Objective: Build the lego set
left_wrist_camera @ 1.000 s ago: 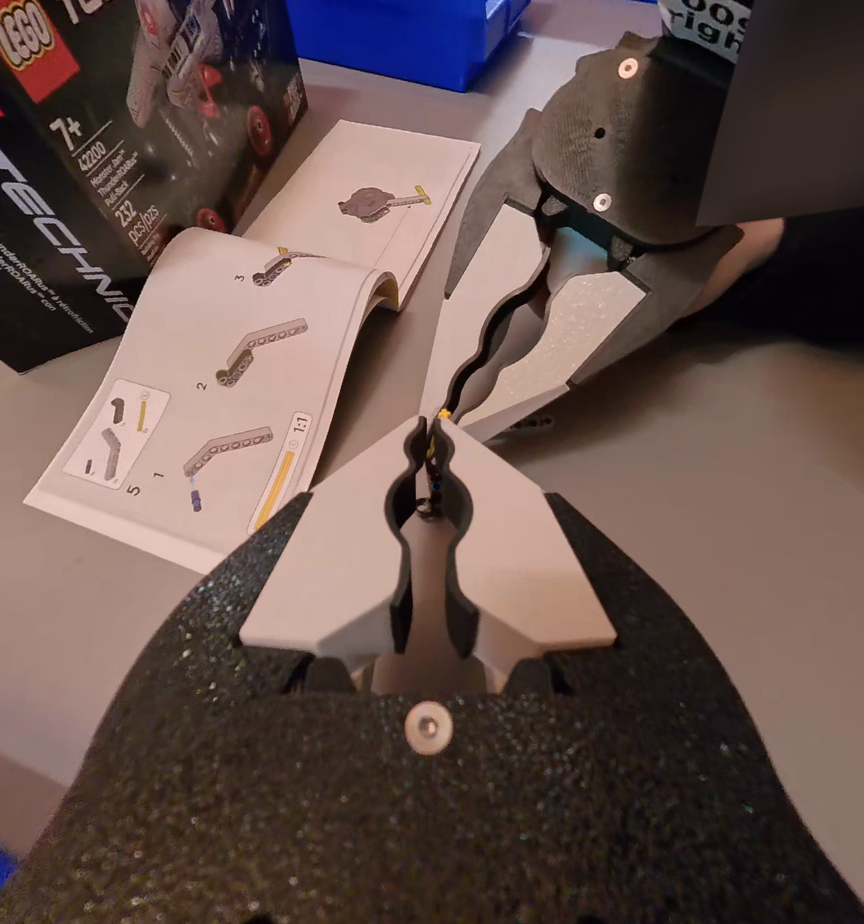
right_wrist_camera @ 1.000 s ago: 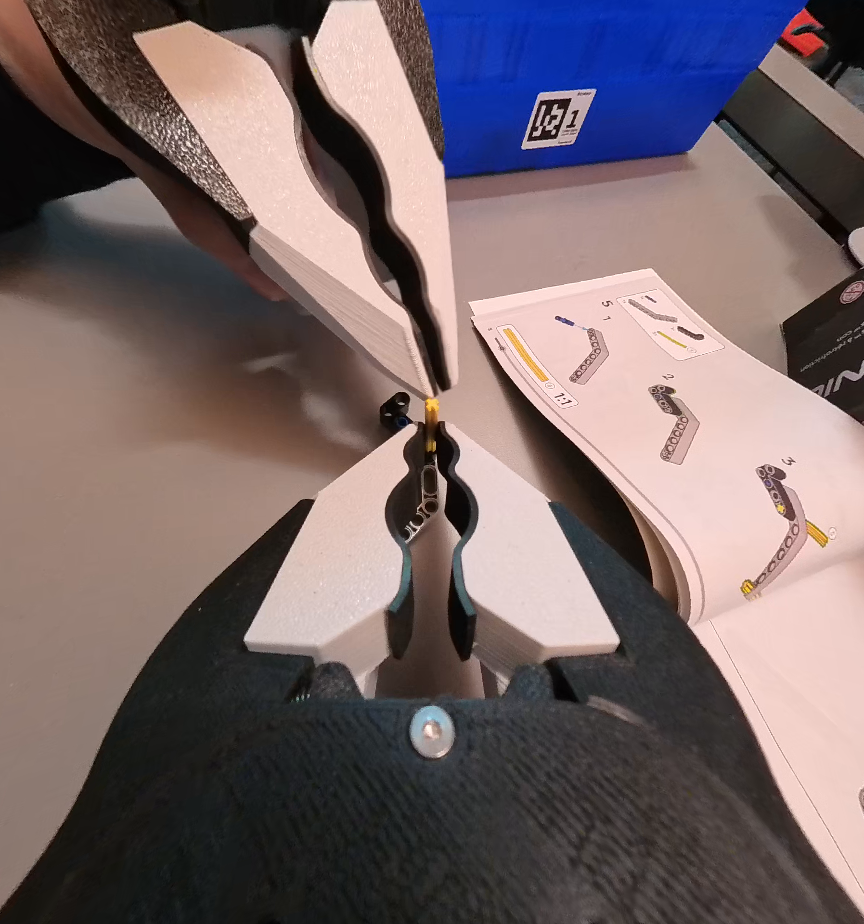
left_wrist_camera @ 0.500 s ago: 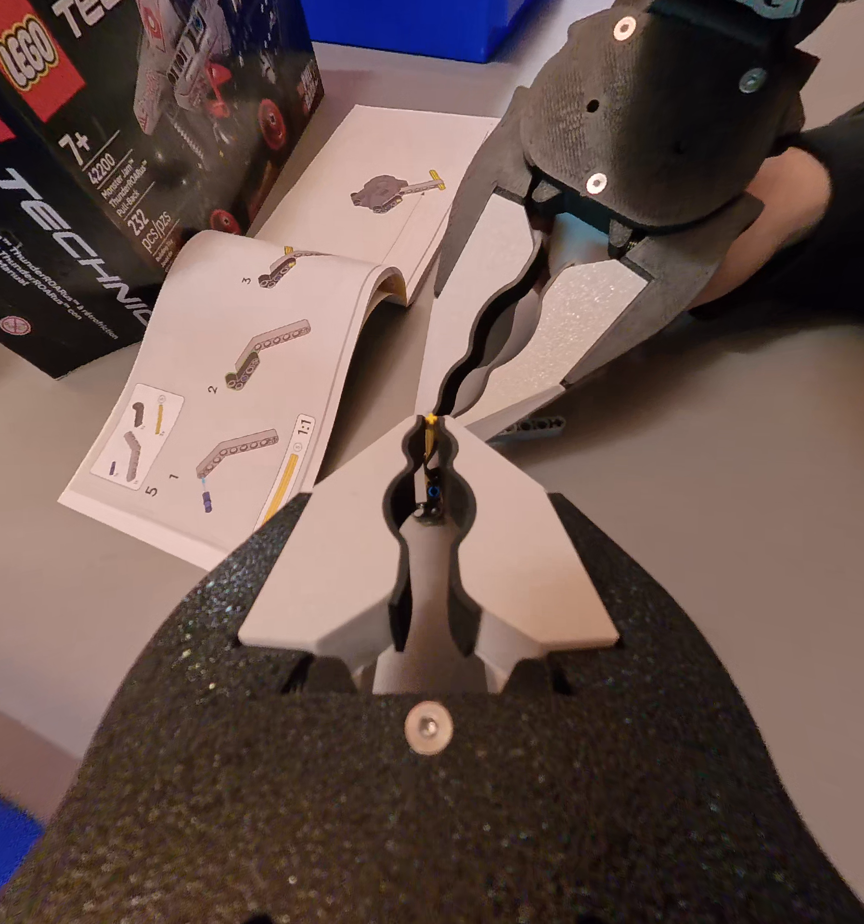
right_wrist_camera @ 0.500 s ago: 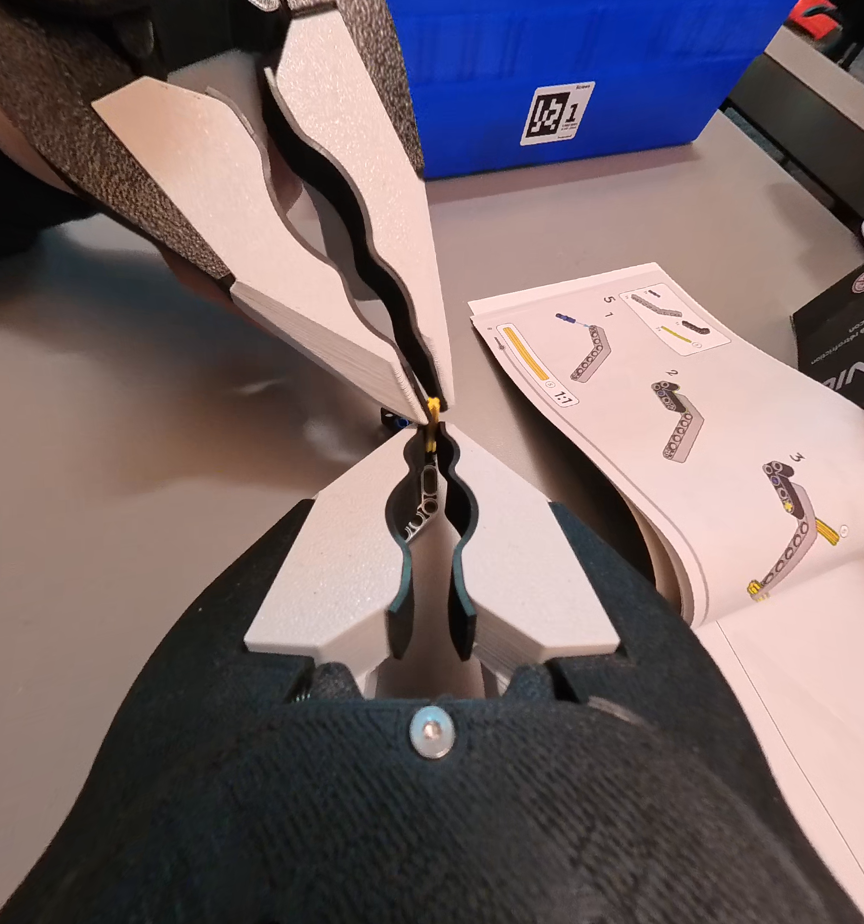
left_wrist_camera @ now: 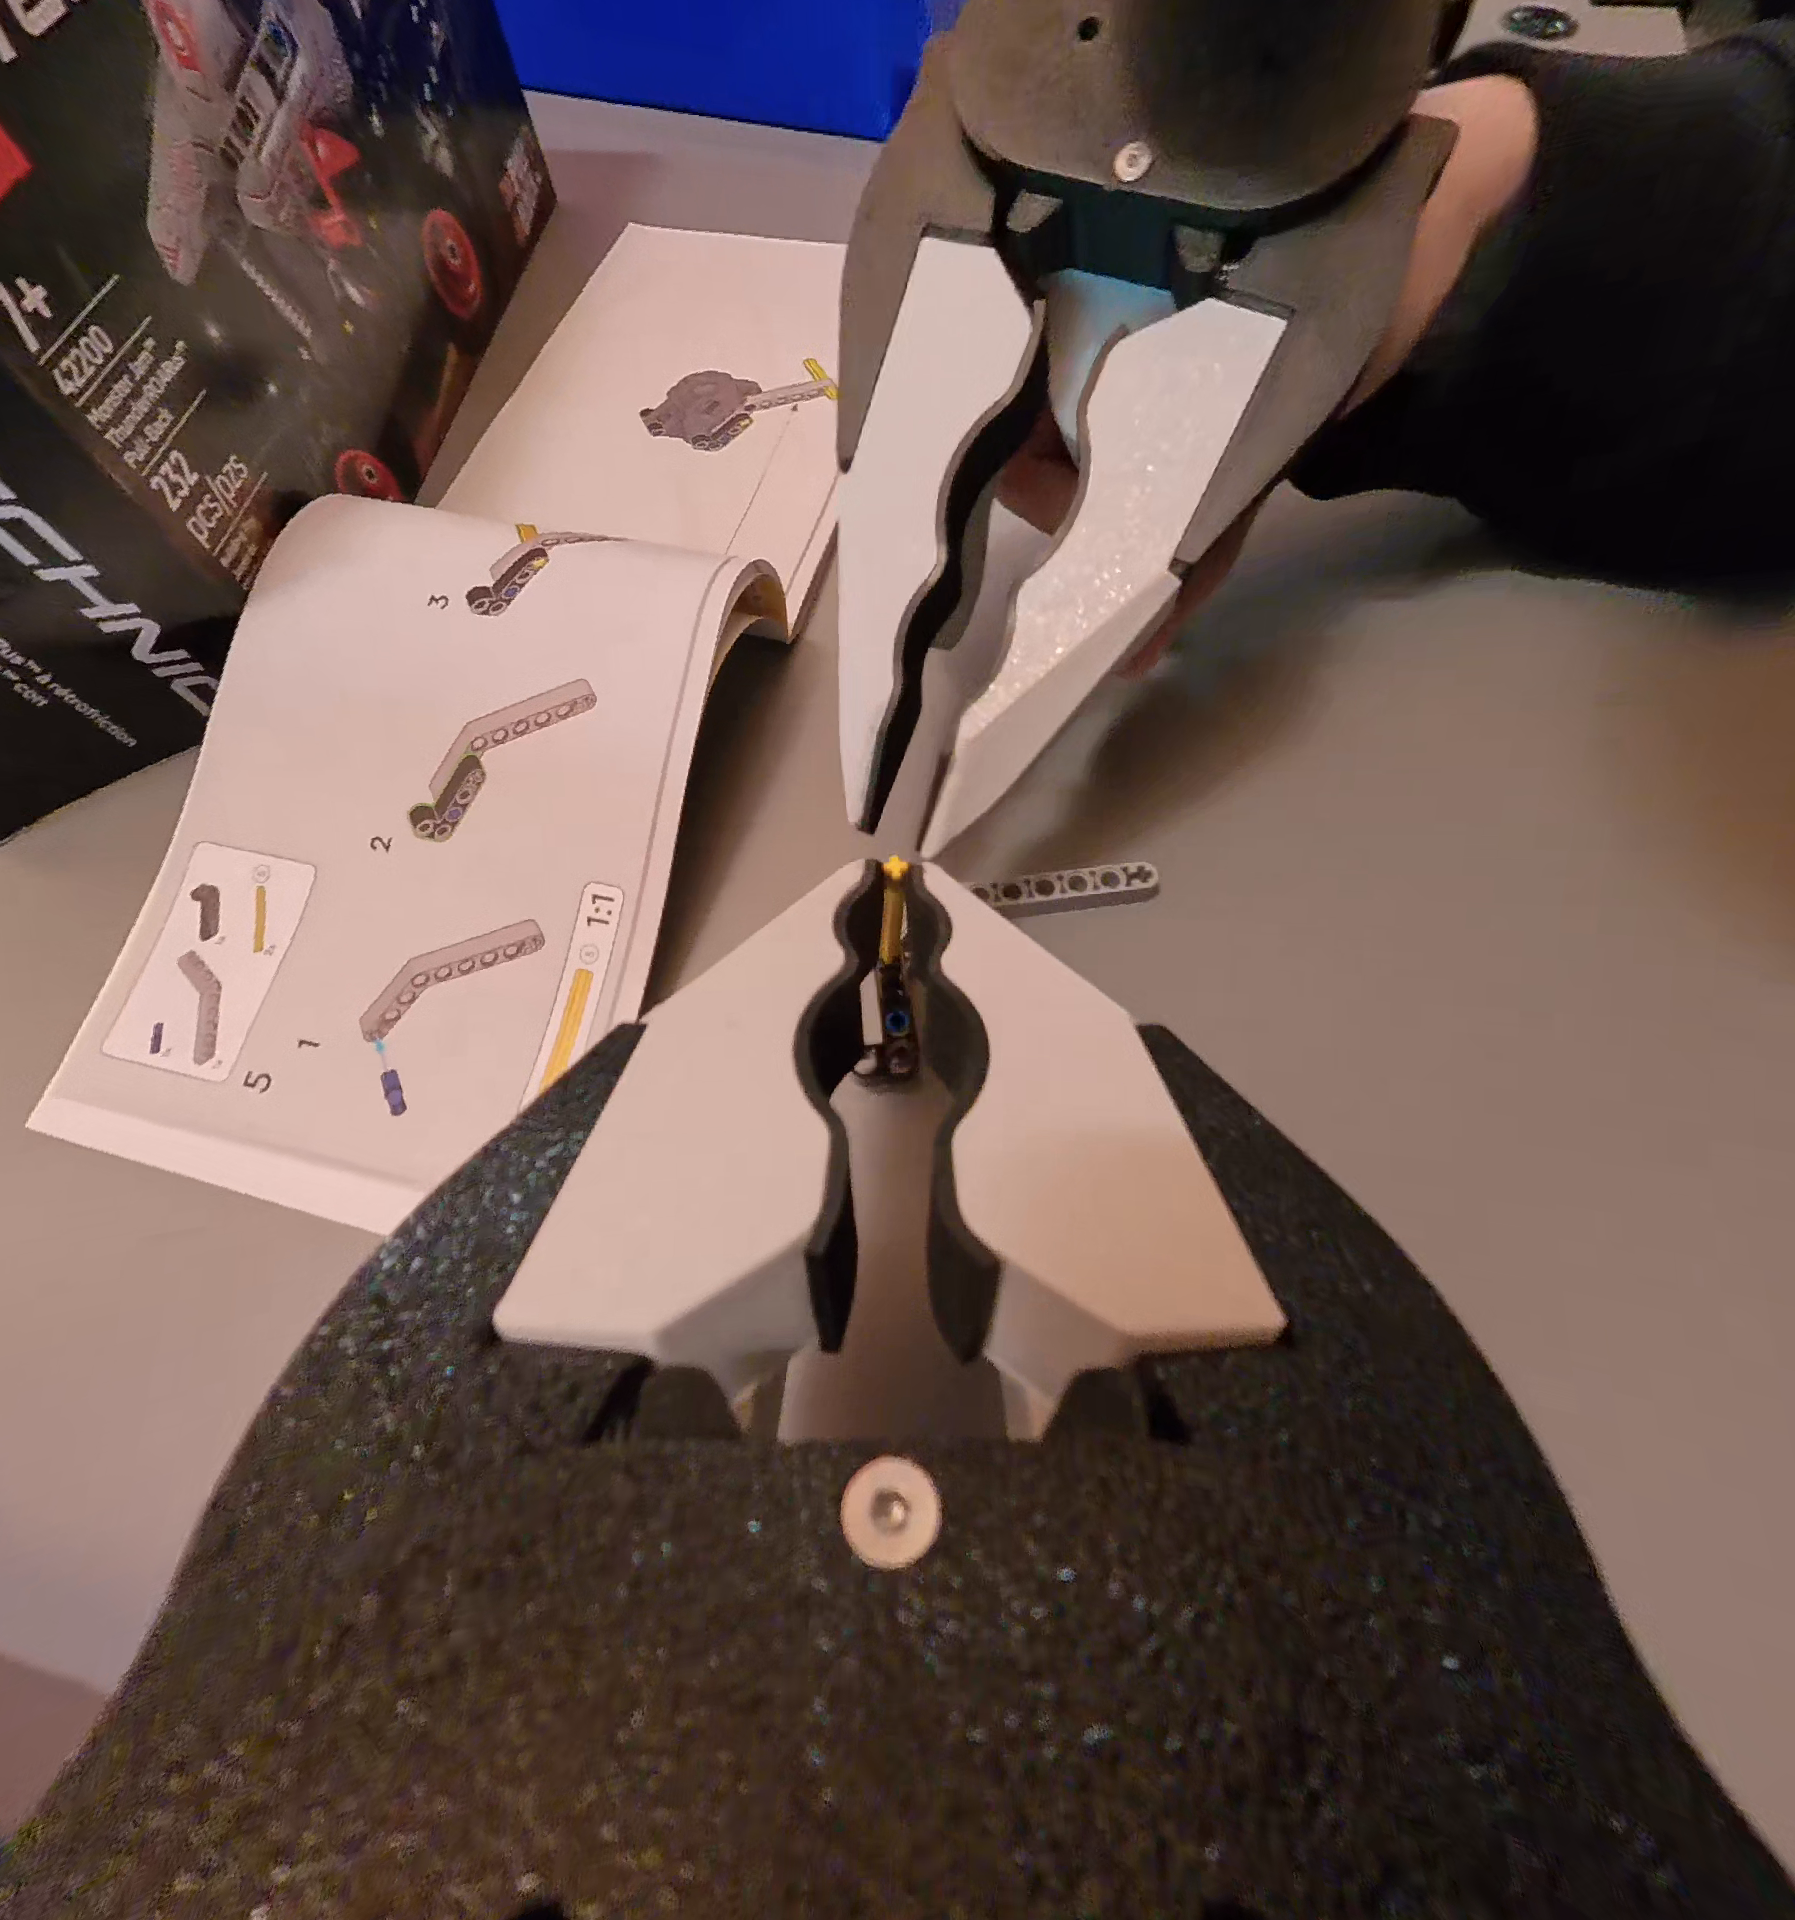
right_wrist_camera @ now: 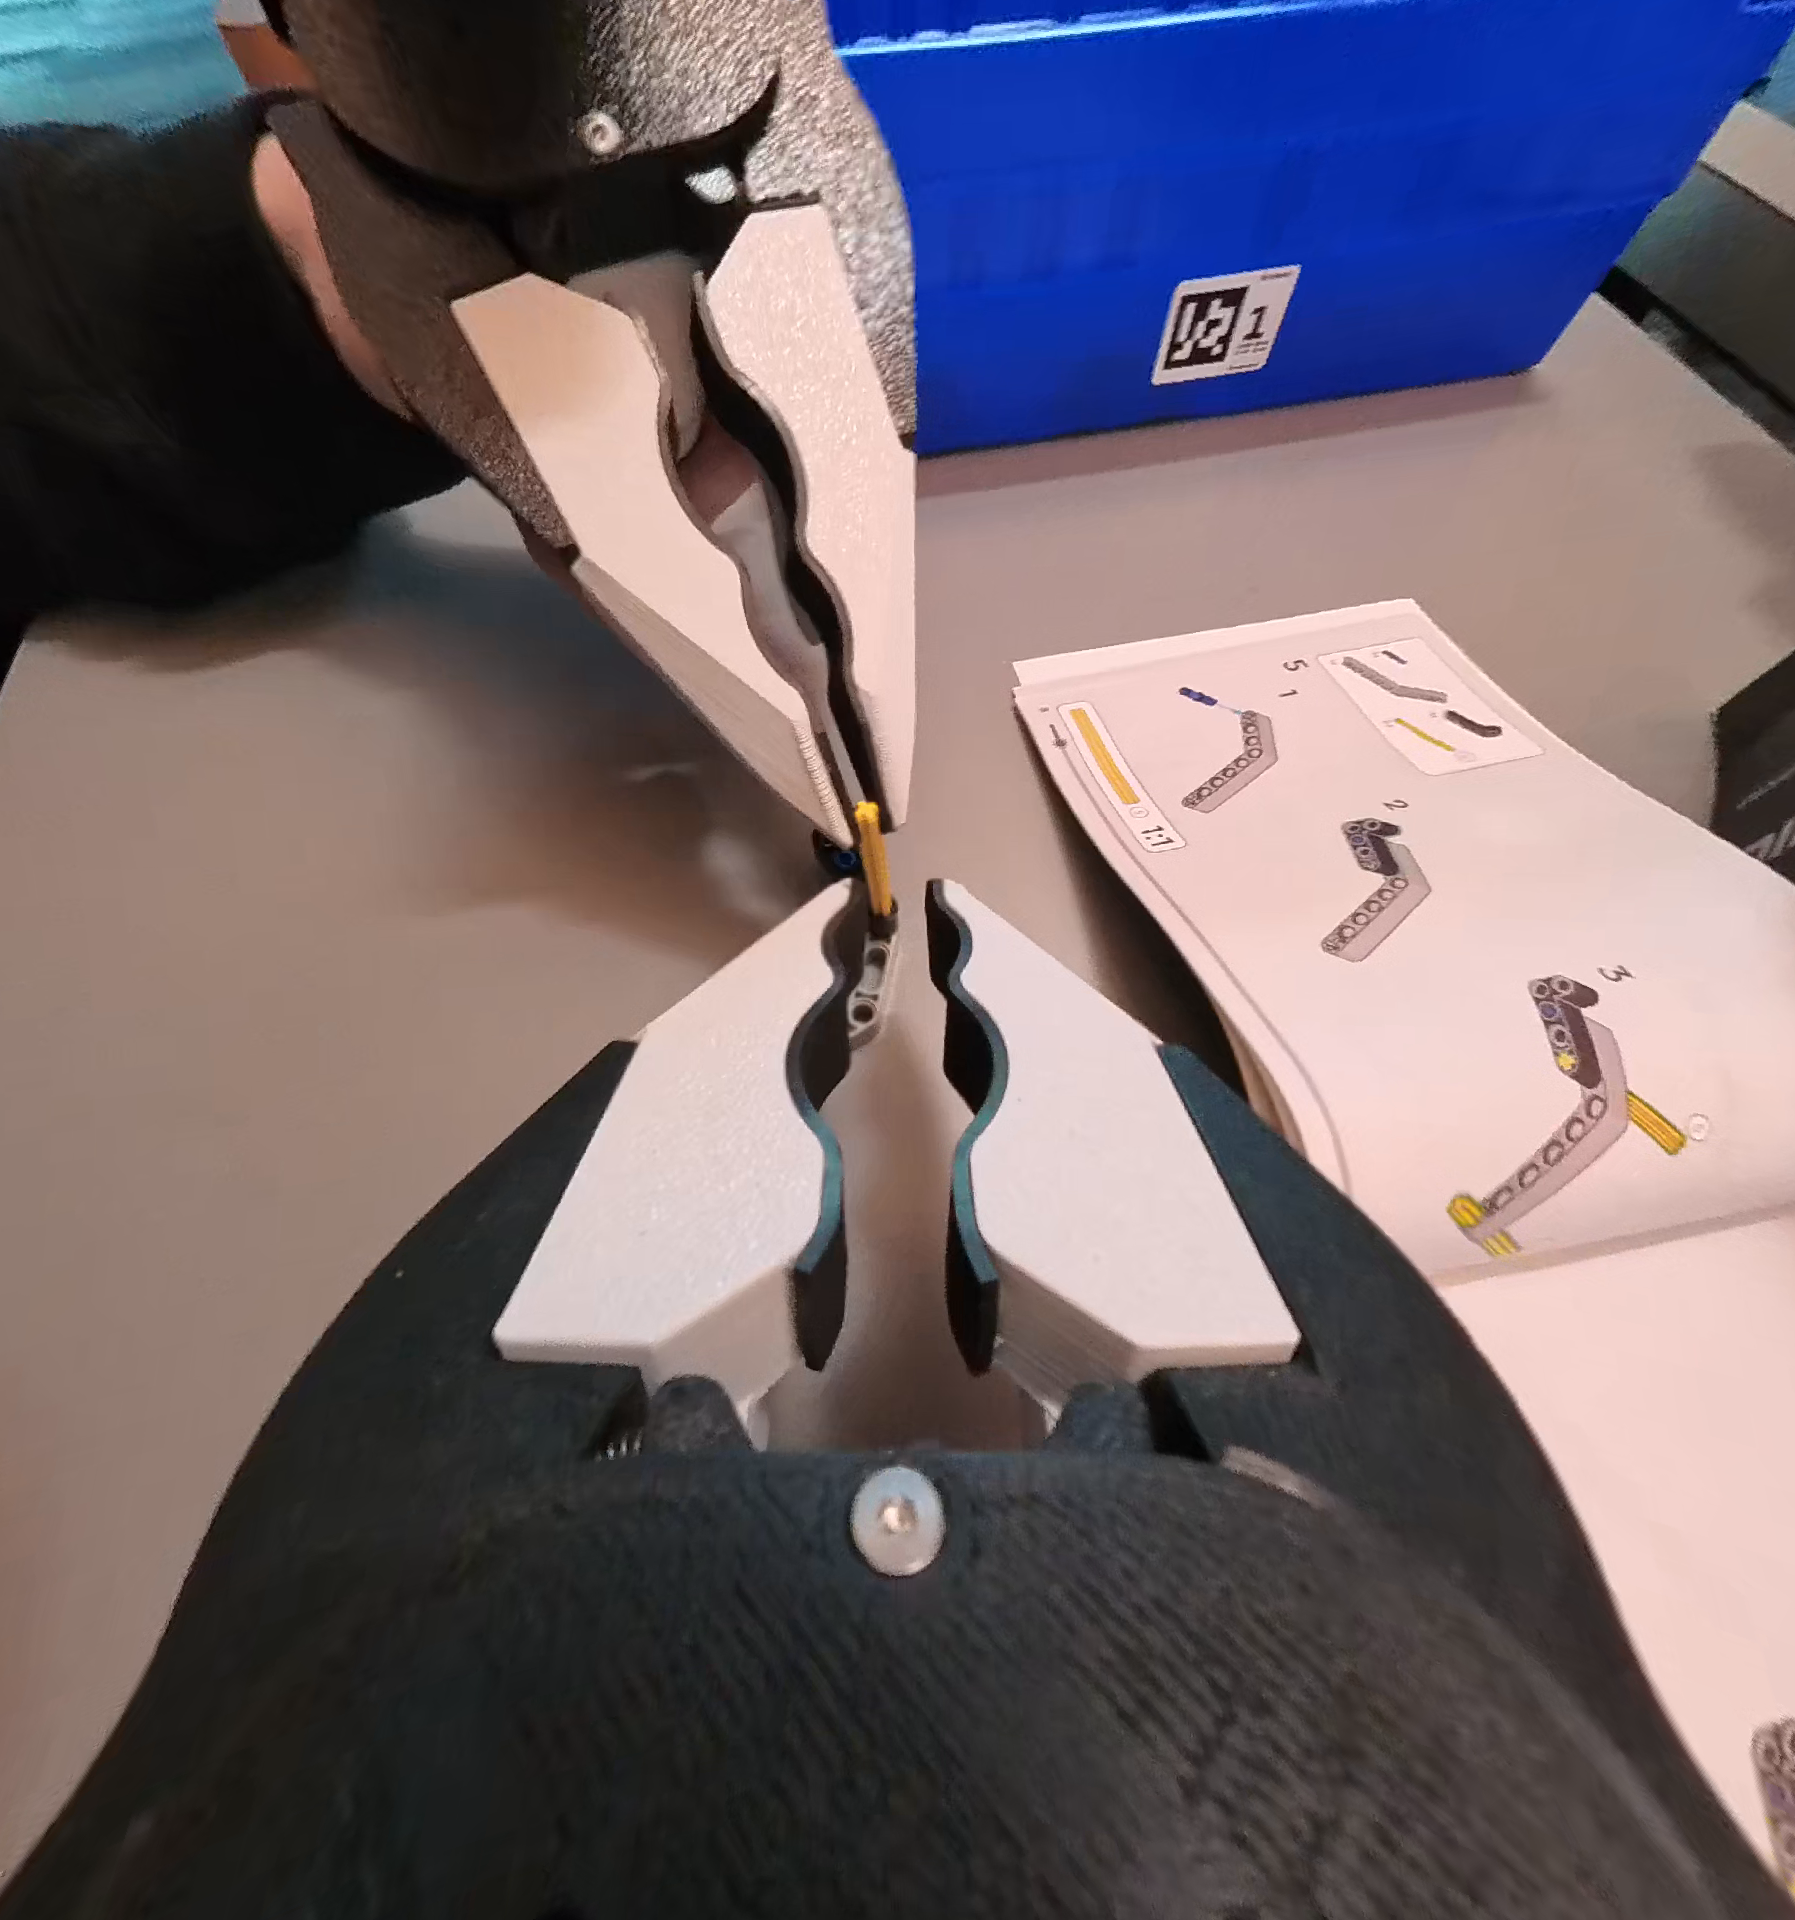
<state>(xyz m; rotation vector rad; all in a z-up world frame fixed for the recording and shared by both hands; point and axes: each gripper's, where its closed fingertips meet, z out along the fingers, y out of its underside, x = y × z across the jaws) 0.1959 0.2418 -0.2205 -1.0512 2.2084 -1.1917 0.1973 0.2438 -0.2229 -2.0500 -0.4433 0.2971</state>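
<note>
My left gripper (left_wrist_camera: 893, 868) is shut on a thin yellow axle (left_wrist_camera: 893, 904). In the right wrist view it (right_wrist_camera: 862, 821) comes down from above, and the axle (right_wrist_camera: 872, 857) sticks out of its tips into the end of a grey angled beam (right_wrist_camera: 872, 982). My right gripper (right_wrist_camera: 893, 894) faces it tip to tip with its jaws slightly parted; the beam rests against its left finger only. A small black connector with a blue pin (right_wrist_camera: 839, 858) lies on the table just behind; it also shows through the left gripper's finger gap (left_wrist_camera: 895, 1023).
An open instruction booklet (left_wrist_camera: 436, 831) lies left of the grippers, next to the dark set box (left_wrist_camera: 145, 312). A straight grey beam (left_wrist_camera: 1069, 888) lies on the table to the right. A blue bin (right_wrist_camera: 1288, 156) stands at the back. A hand in a black sleeve (left_wrist_camera: 1651, 312) holds the right gripper. My left and right fingertips are right by each other.
My right gripper's jaws have parted and no longer clamp the grey beam. The left gripper has swung more upright above it, still holding the yellow axle in the beam's end.
</note>
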